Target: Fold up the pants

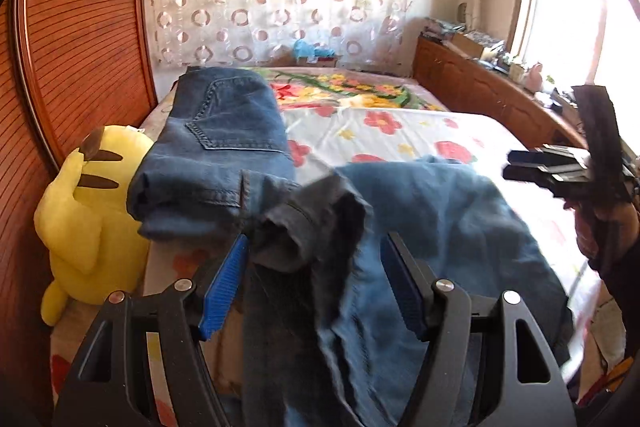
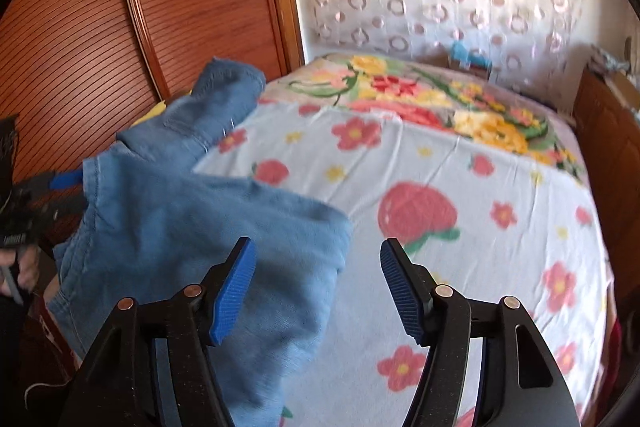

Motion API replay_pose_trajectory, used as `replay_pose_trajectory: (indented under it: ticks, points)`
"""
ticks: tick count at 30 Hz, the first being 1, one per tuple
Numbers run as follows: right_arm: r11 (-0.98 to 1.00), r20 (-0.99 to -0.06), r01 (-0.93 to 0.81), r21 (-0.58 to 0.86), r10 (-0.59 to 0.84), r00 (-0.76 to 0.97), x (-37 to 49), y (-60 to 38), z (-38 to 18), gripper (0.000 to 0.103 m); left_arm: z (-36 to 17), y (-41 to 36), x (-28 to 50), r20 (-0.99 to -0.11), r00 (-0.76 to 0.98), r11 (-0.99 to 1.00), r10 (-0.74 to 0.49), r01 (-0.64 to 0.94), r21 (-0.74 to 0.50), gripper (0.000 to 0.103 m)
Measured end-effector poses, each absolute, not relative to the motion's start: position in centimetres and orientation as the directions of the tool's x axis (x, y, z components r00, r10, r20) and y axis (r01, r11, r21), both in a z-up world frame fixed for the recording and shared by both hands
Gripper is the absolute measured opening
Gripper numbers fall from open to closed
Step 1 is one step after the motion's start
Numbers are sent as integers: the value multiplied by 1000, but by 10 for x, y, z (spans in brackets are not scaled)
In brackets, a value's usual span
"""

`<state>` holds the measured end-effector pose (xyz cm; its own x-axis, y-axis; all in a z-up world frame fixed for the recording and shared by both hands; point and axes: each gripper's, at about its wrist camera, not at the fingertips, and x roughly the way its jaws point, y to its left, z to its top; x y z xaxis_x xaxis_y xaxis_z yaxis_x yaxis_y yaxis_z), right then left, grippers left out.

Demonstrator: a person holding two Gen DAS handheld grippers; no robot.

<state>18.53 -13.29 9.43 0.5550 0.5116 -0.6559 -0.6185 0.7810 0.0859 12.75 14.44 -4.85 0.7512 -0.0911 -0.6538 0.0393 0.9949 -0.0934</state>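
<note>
Light blue pants [image 1: 440, 227] lie loosely spread on the flowered bed; they also show in the right wrist view [image 2: 192, 227]. A dark grey garment [image 1: 304, 239] lies crumpled between the fingers of my left gripper [image 1: 316, 259], whose jaws stand wide open. A folded pair of dark jeans [image 1: 228, 131] rests at the far left of the bed. My right gripper [image 2: 318, 267] is open and empty above the edge of the light blue pants, and shows at the right in the left wrist view [image 1: 560, 171].
A yellow plush toy [image 1: 88, 219] sits at the bed's left edge against the wooden wardrobe [image 1: 80, 27]. A wooden cabinet [image 1: 480, 83] with clutter runs along the right under the window. The flowered sheet [image 2: 440, 187] spreads to the right.
</note>
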Motion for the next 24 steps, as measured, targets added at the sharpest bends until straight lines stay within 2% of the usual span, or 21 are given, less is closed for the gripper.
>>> replay_pose_trajectory:
  ticks: [7,8,12,15,16,17,18,19,24]
  points:
    - [777,-696,-603,180,533,481,209,-131,77,68,-72,162,155,-704,706,996,-76,14,-93,69]
    - [774,-703,-603,192,538,466,212,-131,75,68,-74,163,157,-706,703,994,-91,26,-103,61]
    - [759,-725,-604,243,555,407,214,-133,66,68,-77,162,160,-711,695,993,-109,51,-102,50]
    - [742,-713,-613,273,584,389,212,-133,64,67,-75,158,156,-703,702,994,-112,70,-89,36]
    - [726,-708,-621,295,603,368,210,-133,63,53,-74,157,155,-699,705,993,-120,81,-89,32]
    - [708,-705,-632,315,620,344,208,-132,62,48,-73,156,154,-696,708,993,-121,84,-87,29]
    - [713,-705,-636,295,611,359,204,-132,61,37,-71,154,151,-691,712,992,-125,91,-85,27]
    - [714,-703,-646,269,605,375,199,-131,63,18,-69,151,148,-684,717,991,-130,101,-83,25]
    - [694,-617,-693,193,636,465,162,-149,105,13,-35,141,126,-613,774,987,-157,130,-89,23]
